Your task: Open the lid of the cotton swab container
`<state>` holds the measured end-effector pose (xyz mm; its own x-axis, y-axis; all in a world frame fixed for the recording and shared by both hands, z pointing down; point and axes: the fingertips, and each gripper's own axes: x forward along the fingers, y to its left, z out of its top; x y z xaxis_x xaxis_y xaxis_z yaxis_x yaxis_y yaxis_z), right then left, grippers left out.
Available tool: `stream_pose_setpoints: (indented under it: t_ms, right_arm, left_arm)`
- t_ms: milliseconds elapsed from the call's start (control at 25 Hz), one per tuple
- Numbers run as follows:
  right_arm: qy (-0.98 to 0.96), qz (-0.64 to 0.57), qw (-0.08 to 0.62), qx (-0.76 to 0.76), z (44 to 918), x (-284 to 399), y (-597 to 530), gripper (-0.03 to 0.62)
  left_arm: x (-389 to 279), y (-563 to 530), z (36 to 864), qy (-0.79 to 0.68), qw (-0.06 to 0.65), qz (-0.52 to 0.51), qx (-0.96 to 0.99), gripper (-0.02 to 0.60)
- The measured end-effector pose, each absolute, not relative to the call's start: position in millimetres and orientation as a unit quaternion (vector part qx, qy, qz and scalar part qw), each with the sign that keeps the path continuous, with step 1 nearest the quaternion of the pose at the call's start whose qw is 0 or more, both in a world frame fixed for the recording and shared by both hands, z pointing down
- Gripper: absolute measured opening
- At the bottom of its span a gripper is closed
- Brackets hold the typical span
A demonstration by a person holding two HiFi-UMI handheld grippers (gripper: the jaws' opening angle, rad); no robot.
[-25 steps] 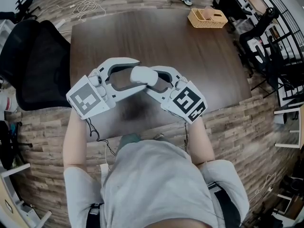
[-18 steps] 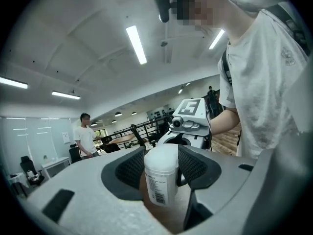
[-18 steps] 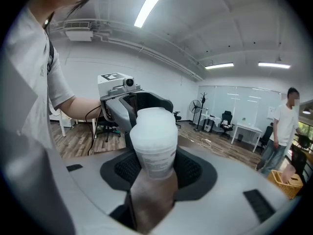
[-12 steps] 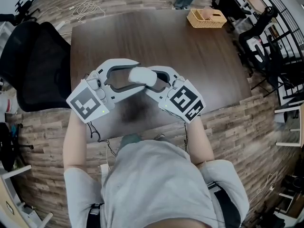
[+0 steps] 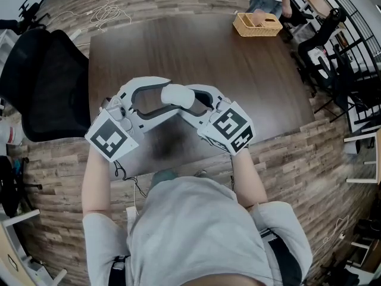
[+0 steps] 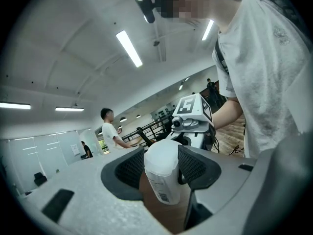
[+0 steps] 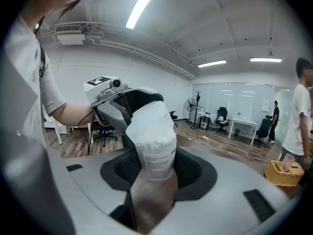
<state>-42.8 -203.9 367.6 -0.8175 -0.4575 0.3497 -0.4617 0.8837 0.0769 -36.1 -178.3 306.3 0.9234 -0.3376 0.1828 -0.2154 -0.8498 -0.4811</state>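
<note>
Container point(image 5: 177, 95), frosted white with a barcode label, is hanging above the table point(image 5: 208, 46). Left gripper point(image 6: 161, 166) at nine o'clock, jaws just closing, is pinching its cap; right gripper point(image 7: 156, 169) at three o'clock is clamping its body.

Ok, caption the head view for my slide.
Above the table, the right gripper holds the cotton swab container; the left gripper, jaws just closing, grips its lid.

Container point(image 5: 177, 95) above table's point(image 5: 196, 46) near half, basket point(image 5: 259, 31) on far right corner, chair point(image 5: 41, 82) at left
</note>
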Motion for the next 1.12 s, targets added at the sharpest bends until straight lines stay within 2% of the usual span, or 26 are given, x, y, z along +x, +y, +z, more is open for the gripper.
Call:
stream_pose_setpoints:
  t_ms: [280,400,680,960,1120]
  right_arm:
    - [-0.951,-0.008,0.187,0.248,365.3,-41.8,-205.4,0.191]
    - [-0.948,-0.005,0.183,0.26,364.8,-38.0,-206.5,0.191]
    - [-0.943,0.003,0.17,0.286,362.7,-30.1,-211.8,0.192]
    - [-0.932,0.006,0.151,0.33,358.5,-19.0,-222.7,0.192]
    - [-0.925,0.009,0.14,0.354,353.5,-8.0,-229.6,0.192]
  left_arm:
    - [-38.2,-171.6,294.3,0.141,0.221,-0.099,-0.96,0.212]
    - [-41.7,-165.1,281.4,0.149,0.195,-0.054,-0.968,0.172]
    - [-43.5,-163.5,281.0,0.166,0.194,-0.049,-0.966,0.164]
    - [-57.4,-185.5,275.8,0.265,0.146,-0.006,-0.953,0.153]
    - [-72.2,-201.1,275.0,0.338,0.14,0.005,-0.931,0.124]
